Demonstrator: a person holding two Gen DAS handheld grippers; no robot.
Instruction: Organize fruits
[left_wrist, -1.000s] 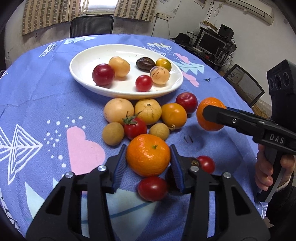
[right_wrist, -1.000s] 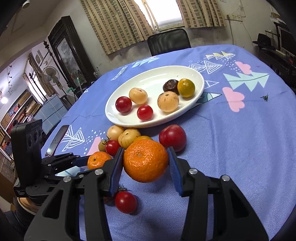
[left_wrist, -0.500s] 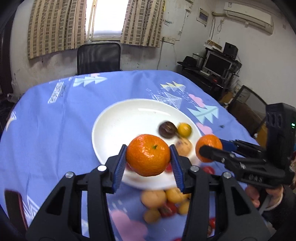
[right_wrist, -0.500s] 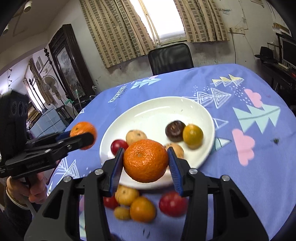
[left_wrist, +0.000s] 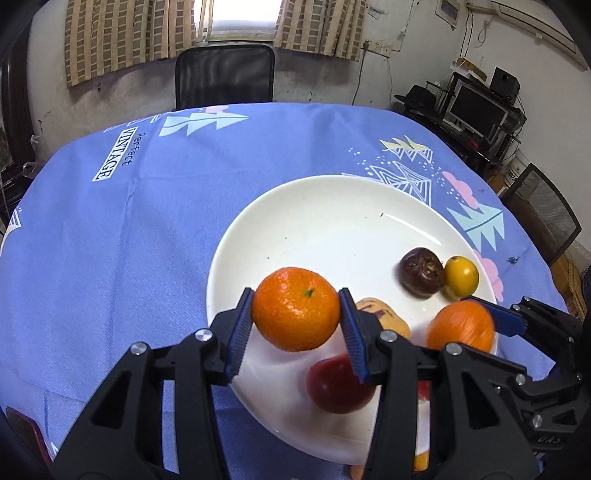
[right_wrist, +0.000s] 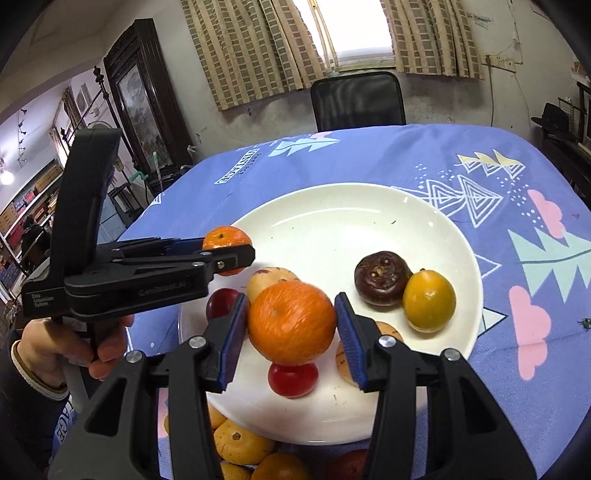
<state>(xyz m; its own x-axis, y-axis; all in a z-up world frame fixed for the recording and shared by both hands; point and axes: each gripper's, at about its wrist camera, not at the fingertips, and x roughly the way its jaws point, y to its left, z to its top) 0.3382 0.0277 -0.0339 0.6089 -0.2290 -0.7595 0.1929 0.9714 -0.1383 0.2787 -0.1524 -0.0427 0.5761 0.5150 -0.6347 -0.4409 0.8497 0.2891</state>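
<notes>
Both hand-held grippers have risen from the loose fruit and now hang over the white plate (right_wrist: 436, 229) on the blue-clothed desk (left_wrist: 110, 221). The left hand-held gripper (left_wrist: 295, 321) clamps one orange (left_wrist: 295, 314) above the plate's left rim. The right hand-held gripper (right_wrist: 291, 325) clamps another orange (right_wrist: 291, 321) above the plate's near part, over a red tomato (right_wrist: 291, 376). A dark fruit (right_wrist: 380, 277) and yellow fruit (right_wrist: 428, 301) lie on the plate's right side.
</notes>
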